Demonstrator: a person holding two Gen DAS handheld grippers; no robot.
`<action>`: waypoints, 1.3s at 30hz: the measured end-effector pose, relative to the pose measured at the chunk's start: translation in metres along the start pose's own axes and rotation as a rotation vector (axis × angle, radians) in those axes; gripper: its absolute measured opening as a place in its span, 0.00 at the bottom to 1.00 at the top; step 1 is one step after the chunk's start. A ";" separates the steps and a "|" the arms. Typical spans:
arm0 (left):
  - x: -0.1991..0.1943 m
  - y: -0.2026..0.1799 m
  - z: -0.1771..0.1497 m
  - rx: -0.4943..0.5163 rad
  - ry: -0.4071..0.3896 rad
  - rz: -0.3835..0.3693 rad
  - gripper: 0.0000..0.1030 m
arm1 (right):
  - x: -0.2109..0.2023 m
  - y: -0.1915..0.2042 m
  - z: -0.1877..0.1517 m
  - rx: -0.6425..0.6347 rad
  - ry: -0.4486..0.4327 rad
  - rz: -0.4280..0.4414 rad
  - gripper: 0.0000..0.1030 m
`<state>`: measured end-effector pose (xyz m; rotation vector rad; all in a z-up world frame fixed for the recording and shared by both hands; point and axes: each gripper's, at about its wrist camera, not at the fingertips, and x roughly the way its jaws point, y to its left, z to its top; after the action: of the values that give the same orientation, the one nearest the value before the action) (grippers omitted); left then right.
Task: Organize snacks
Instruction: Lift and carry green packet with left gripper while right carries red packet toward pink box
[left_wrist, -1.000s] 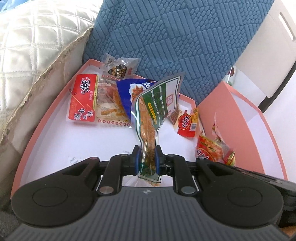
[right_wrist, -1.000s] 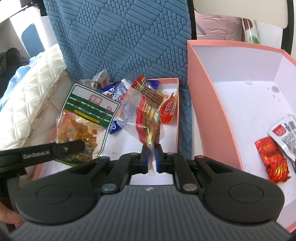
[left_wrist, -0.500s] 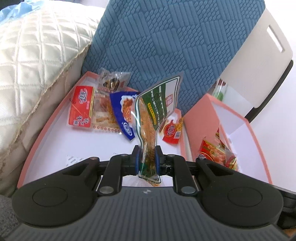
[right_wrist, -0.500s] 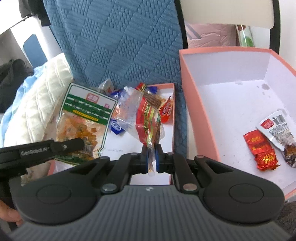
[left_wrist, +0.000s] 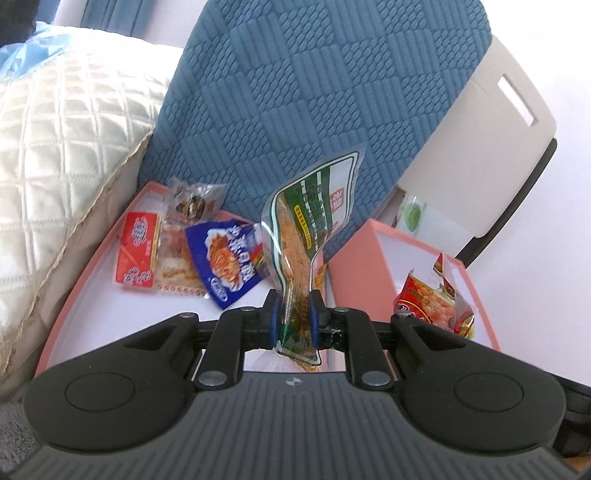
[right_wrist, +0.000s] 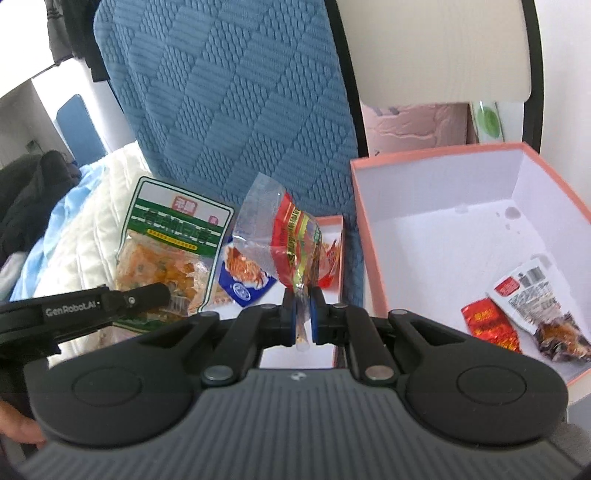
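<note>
A blue textured seat back (left_wrist: 314, 92) is filling the upper frame, a quilted cream cushion (left_wrist: 66, 155) lying at left. 2 pink cardboard boxes are sitting below: the shallow tray (left_wrist: 92, 266) at centre-left, carrying at least 3 packets, and the deep box (right_wrist: 443, 221) at right, holding 2. The left gripper (left_wrist: 291, 317) is pinching a green-and-white snack bag (left_wrist: 314, 206); the right gripper (right_wrist: 301, 317) is clamping a red-and-clear snack packet (right_wrist: 291, 236).

Both wrist views look forward and down, close over the snacks. They share the blue cushion (left_wrist: 314, 92) and both pink boxes, the deeper box (right_wrist: 373, 236) at frame right.
</note>
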<state>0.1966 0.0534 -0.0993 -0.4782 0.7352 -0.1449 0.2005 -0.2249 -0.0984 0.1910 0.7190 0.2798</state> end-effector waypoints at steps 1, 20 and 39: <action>-0.002 -0.003 0.002 0.003 -0.004 -0.003 0.18 | -0.002 -0.001 0.002 0.000 -0.007 -0.001 0.10; -0.024 -0.077 0.029 0.069 -0.055 -0.073 0.18 | -0.058 -0.025 0.044 -0.005 -0.136 -0.035 0.10; 0.011 -0.143 0.009 0.120 0.032 -0.124 0.18 | -0.072 -0.088 0.036 0.030 -0.141 -0.153 0.11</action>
<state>0.2161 -0.0724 -0.0335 -0.4079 0.7241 -0.3118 0.1896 -0.3334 -0.0506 0.1812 0.5946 0.1086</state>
